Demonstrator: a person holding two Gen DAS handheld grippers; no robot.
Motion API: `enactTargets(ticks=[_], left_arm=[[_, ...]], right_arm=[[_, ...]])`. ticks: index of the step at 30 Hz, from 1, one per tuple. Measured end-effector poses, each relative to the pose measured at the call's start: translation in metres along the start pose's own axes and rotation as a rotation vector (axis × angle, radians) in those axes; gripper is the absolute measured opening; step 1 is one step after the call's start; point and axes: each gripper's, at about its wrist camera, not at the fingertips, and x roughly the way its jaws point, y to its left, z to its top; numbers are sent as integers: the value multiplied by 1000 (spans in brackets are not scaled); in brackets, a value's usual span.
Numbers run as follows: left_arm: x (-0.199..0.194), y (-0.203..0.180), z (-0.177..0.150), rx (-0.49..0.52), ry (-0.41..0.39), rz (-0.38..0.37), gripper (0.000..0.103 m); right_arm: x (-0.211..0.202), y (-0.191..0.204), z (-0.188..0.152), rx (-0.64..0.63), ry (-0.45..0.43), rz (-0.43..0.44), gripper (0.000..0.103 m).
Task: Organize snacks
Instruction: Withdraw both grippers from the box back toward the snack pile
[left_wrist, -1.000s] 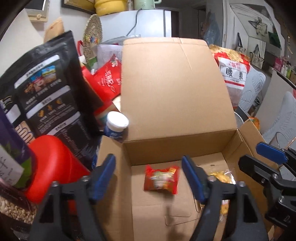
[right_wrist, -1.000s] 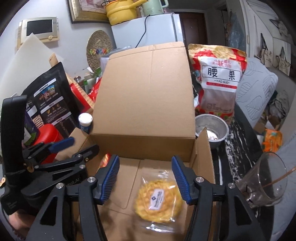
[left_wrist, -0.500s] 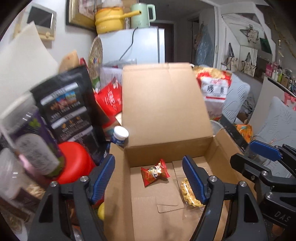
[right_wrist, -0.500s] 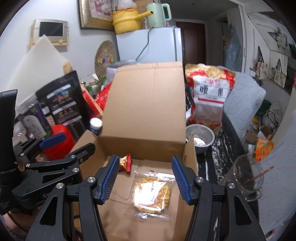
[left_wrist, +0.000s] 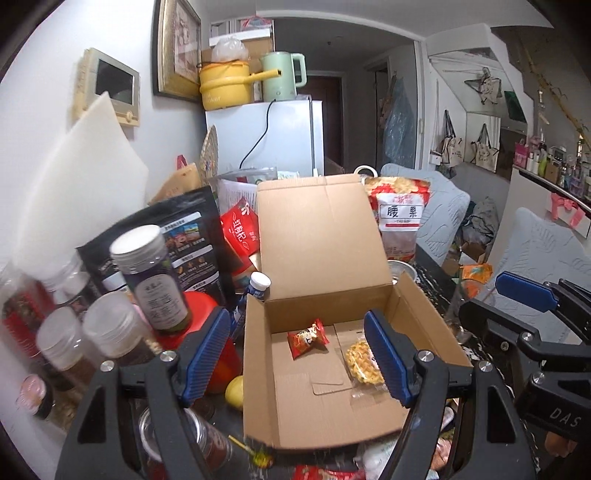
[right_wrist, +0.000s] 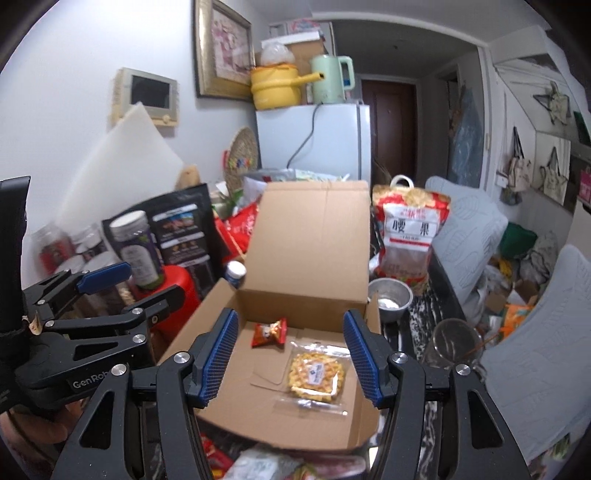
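An open cardboard box (left_wrist: 258, 369) (right_wrist: 207, 317) stands in front of both grippers with its lid up. Inside lie a small red snack packet (left_wrist: 307, 338) (right_wrist: 269, 332) and a clear bag with a yellow cracker (left_wrist: 364, 363) (right_wrist: 314, 376). My left gripper (left_wrist: 295, 360) is open and empty, raised above the box's near edge. My right gripper (right_wrist: 290, 358) is open and empty, also above the near edge. Each gripper shows at the side of the other's view.
Jars (left_wrist: 151, 280), a black pouch (left_wrist: 177, 236), a red container (left_wrist: 207, 332) and a lemon (left_wrist: 234, 391) crowd the left of the box. A cashew bag (right_wrist: 406, 236), a metal bowl (right_wrist: 389, 299) and a glass (right_wrist: 452, 339) stand to the right. More packets lie at the near edge (left_wrist: 321, 472).
Both grippers have pulled back and up from the box, so the whole box now shows. The red packet and the cracker bag have come to rest on the box floor.
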Motion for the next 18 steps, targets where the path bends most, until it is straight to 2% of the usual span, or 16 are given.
enactTargets(ticks=[4,8,10,18], left_arm=[[-25,-2,-6,8,-20,-8,75],[-45,-3,-15,17,-29,-12,80],[-53,-4,-20,22,-33,-18,80],[-81,-1,-49,2,-38,-37,80]], right_arm=[[-22,9,-5,-11,-22,8,61],[-42,16,-13,-19,-42,14,62],[-50,19,-17,-19,-53,20,68],[-75,30,-45,-22,-60,42,74]])
